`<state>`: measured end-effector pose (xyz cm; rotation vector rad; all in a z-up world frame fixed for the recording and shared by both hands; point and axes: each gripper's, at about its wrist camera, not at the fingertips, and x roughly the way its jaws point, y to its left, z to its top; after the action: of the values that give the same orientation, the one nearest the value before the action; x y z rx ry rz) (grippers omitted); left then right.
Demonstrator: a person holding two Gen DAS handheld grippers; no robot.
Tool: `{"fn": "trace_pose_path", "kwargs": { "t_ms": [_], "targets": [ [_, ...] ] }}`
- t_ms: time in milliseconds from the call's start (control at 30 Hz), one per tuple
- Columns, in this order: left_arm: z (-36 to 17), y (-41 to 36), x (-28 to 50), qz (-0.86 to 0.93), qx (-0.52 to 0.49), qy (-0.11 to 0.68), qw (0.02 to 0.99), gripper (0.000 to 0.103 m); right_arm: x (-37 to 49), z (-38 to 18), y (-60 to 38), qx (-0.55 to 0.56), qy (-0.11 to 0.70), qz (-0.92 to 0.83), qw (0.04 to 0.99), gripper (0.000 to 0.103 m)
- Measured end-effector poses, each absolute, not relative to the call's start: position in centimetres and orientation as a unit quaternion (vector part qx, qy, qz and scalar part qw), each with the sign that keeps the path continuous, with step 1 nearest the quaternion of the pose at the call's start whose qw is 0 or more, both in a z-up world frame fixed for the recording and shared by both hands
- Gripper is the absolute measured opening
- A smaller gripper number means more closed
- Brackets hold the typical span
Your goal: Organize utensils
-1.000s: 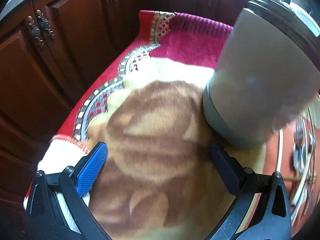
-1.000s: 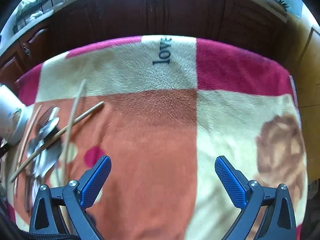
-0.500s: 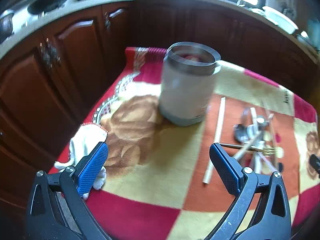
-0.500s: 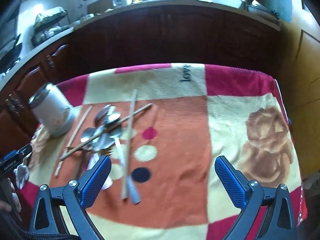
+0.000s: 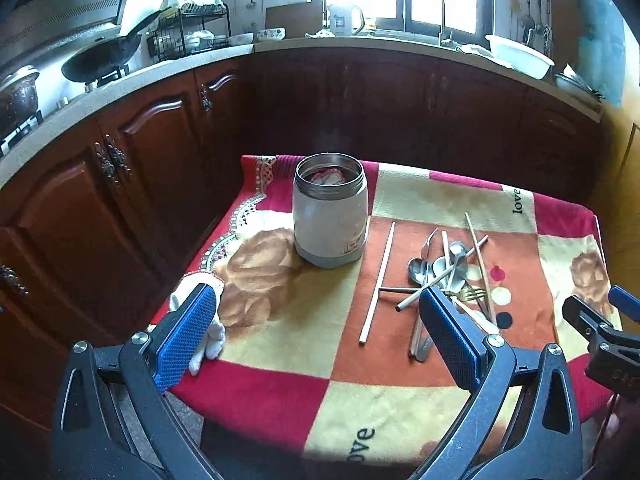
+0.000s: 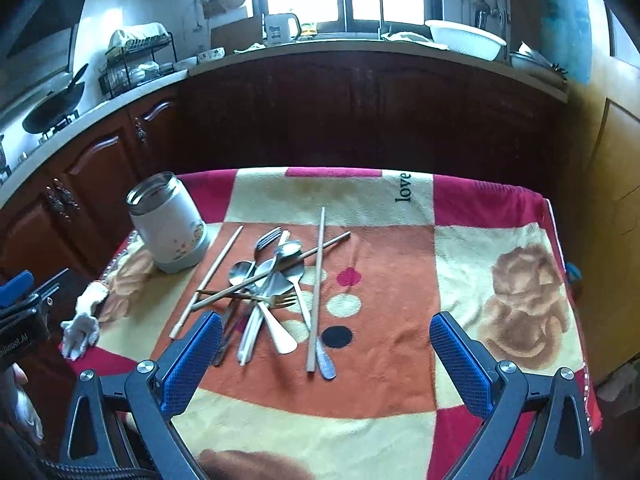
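Observation:
A pile of utensils [image 6: 268, 284] lies on the blanket-covered table: several steel spoons, a steel fork [image 6: 267, 238], a gold fork [image 6: 280, 301] and several wooden chopsticks [image 6: 318, 280]. The pile also shows in the left wrist view [image 5: 444, 272]. A white jar with a steel rim [image 5: 330, 210] stands upright left of the pile, also in the right wrist view [image 6: 170, 226]. My left gripper [image 5: 320, 340] is open and empty, above the table's near left part. My right gripper [image 6: 326, 360] is open and empty, above the near edge, just short of the pile.
A patterned red, cream and orange blanket [image 6: 400, 300] covers the table. A white glove [image 5: 208, 336] lies at its left edge. Dark wooden cabinets [image 5: 120, 184] wrap the left and far sides, under a counter with a sink and a white bowl [image 6: 464, 38].
Both grippers have pulled back and up from close over the blanket. The jar, once huge in the left view, now stands farther off, and the whole table is in sight.

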<state>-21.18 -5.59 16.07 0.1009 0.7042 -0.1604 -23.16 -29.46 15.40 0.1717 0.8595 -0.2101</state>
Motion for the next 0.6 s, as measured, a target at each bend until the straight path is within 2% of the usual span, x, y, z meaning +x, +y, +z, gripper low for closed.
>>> {"fn": "trace_pose_path", "kwargs": {
  "t_ms": [600],
  "targets": [
    [16.9,-7.0,-21.7,-0.104,0.035,0.344,0.932,0.102,-24.6,16.9,-29.2,0.072,0.399,-0.123,0.906,0.103]
  ]
}}
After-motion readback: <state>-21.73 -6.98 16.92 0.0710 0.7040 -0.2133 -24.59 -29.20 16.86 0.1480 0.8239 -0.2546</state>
